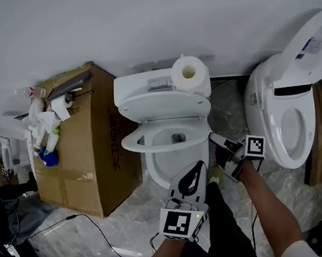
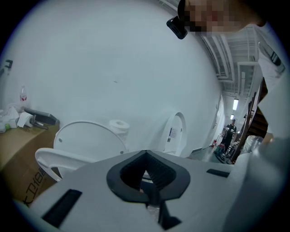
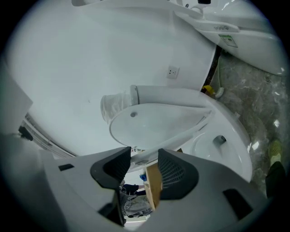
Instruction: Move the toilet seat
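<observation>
Toilet seat: a smooth white plastic ring on the middle toilet, between the cardboard box and a second toilet. It seems to stand partly lifted off the glossy ceramic bowl, with the oval lid tilted up behind it.

Both tongs are near the bowl's front, touching nothing. The right tongs are wide apart with nothing between their ribbed black pads. The left tongs are closed, tips together, and empty.

The seat looks thin, hard and slippery. I judge the best approach is to bring the open right tongs square onto the front edge and close the pads flat across the ring. The seat should then swing slowly about its rear hinge, without twisting, and be set down gently so it does not drop.
</observation>
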{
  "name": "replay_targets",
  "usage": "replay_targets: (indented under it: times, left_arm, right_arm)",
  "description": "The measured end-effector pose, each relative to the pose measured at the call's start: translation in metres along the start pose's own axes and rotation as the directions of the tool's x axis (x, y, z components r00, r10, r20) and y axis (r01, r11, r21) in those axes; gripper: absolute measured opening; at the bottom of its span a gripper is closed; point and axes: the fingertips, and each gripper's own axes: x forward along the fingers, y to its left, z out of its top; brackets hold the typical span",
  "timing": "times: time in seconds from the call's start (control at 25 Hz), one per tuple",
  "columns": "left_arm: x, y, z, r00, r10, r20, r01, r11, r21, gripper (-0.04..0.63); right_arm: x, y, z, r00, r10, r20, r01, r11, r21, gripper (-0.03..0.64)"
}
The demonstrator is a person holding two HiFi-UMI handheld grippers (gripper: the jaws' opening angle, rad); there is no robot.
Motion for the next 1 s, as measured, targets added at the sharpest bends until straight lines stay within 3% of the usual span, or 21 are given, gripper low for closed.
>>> replay_targets:
  times: [0.44, 0.52, 0.68, 1.0]
  left_arm:
    - [0.033, 0.029, 0.005, 0.998, 0.070, -0.001, -0.070, 0.997, -0.027, 0.009]
    - [0.037, 0.032, 0.007, 0.997, 0.077, 0.001, -0.077, 0.997, -0.025, 0.009]
    - [0.041, 0.037, 0.010, 0.996, 0.094, -0.004, -0.094, 0.995, -0.026, 0.009]
    - [0.041, 0.050, 0.014, 0.992, 0.126, -0.002, -0.126, 0.991, -0.035, 0.009]
  right_arm:
    - [0.023, 0.027, 0.031, 0.997, 0.047, -0.059, -0.057, 0.981, -0.184, 0.184]
    - [0.025, 0.022, 0.035, 0.998, -0.001, -0.058, -0.012, 0.974, -0.226, 0.178]
    - [0.029, 0.011, 0.047, 0.992, -0.119, -0.029, 0.106, 0.952, -0.286, 0.099]
    - [0.045, 0.012, 0.074, 0.988, -0.155, 0.014, 0.151, 0.934, -0.322, 0.074]
